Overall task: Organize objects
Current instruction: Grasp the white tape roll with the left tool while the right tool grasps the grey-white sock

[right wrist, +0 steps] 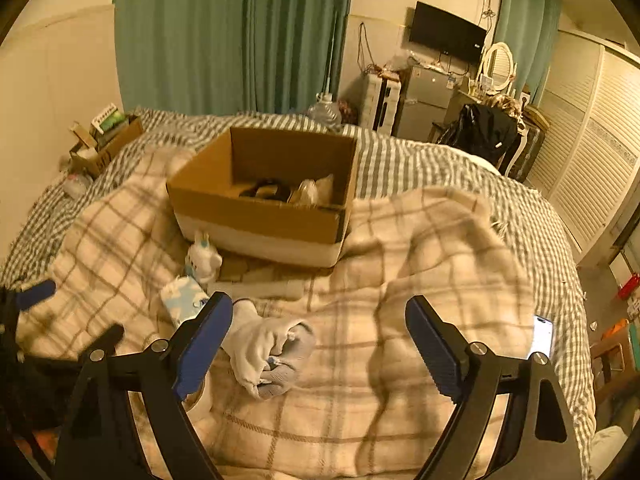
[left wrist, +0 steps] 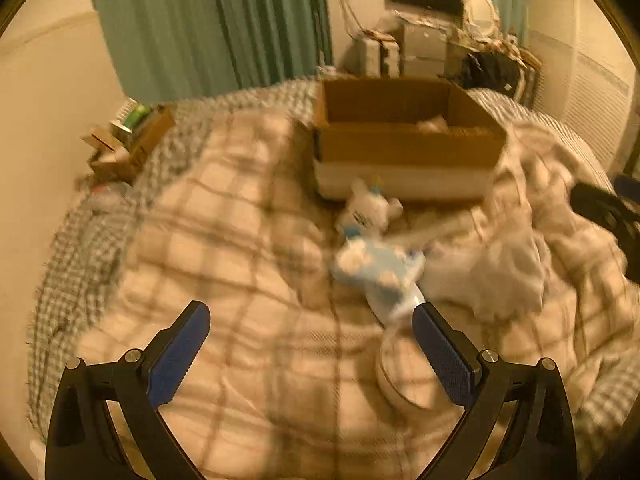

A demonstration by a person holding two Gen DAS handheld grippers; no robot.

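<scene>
Both grippers, left gripper [left wrist: 310, 316] and right gripper [right wrist: 319, 312], hold their fingers spread, grasping nothing. White socks [right wrist: 266, 346] lie on the plaid blanket [right wrist: 400, 264] near the cardboard box [right wrist: 260, 216]; the blue packet [left wrist: 378, 272] is blurred, possibly tissues.

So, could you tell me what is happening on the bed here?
A person holds two open grippers over a plaid blanket, tidying loose items into a cardboard box. The left gripper and right gripper hold nothing. Socks, a blue packet and a plush toy lie outside the box.
</scene>
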